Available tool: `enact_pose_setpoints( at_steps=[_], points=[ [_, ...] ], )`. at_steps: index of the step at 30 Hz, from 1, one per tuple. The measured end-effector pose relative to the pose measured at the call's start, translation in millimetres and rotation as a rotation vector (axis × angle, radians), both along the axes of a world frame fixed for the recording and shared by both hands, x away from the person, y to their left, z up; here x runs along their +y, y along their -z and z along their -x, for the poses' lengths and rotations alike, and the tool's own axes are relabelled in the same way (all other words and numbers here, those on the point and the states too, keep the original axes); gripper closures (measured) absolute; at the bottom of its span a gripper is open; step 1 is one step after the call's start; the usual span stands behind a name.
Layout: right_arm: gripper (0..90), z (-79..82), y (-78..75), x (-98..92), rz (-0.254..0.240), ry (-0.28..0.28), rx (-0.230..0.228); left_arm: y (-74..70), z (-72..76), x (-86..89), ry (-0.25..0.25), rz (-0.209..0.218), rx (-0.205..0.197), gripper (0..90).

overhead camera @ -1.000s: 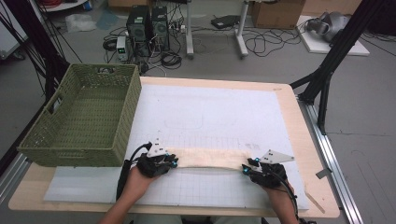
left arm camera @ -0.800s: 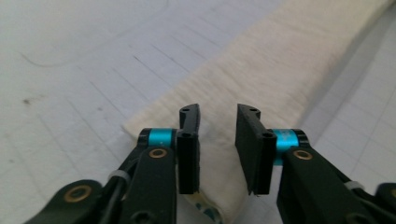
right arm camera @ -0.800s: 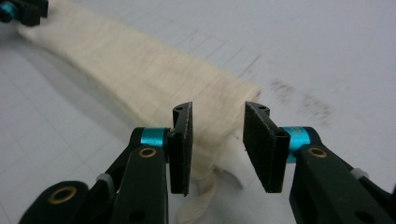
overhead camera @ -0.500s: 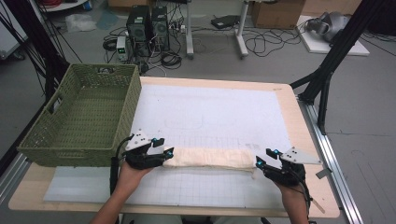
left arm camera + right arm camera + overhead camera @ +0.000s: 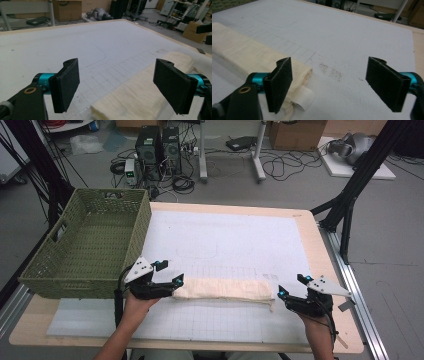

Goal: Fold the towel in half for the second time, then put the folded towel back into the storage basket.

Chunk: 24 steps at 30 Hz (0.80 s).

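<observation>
A cream cloth, folded into a long strip, lies flat on the white mat near the table's front. My left gripper sits at the strip's left end; its jaws have just been opening and stand wide. In the left gripper view the cloth lies below the left gripper, untouched by the pads. My right gripper hovers just off the right end, its jaws also just opened. Between the jaws of the right gripper is bare mat, with the cloth and its white tag by one jaw.
A green woven basket stands on the table's left side, close behind my left hand. Black frame legs rise beside the table's right edge. Computers and cables lie on the floor beyond the far edge.
Both grippers have opened and let go of the cloth's ends, then drawn outward and up a little. The cloth now rests flat on the mat.
</observation>
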State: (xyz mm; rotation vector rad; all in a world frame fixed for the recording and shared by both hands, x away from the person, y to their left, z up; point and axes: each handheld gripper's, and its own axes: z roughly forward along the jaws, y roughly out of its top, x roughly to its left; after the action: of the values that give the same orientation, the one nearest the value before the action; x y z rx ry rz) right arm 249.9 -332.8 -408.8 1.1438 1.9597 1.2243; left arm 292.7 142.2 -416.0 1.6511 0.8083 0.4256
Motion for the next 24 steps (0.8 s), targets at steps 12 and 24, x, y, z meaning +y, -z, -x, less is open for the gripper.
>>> enact_pose_setpoints(
  at_steps=[12, 24],
  points=[
    [11.6, -3.0, 2.0, -0.8, -0.01, -0.024, 0.012, 2.6, -0.7, -2.5, 0.012, -0.016, 0.013, 21.6],
    [11.6, -1.7, 2.7, -3.0, 0.001, -0.01, 0.01, 4.4, -3.1, -2.1, 0.002, -0.019, 0.029, 21.6]
  ],
)
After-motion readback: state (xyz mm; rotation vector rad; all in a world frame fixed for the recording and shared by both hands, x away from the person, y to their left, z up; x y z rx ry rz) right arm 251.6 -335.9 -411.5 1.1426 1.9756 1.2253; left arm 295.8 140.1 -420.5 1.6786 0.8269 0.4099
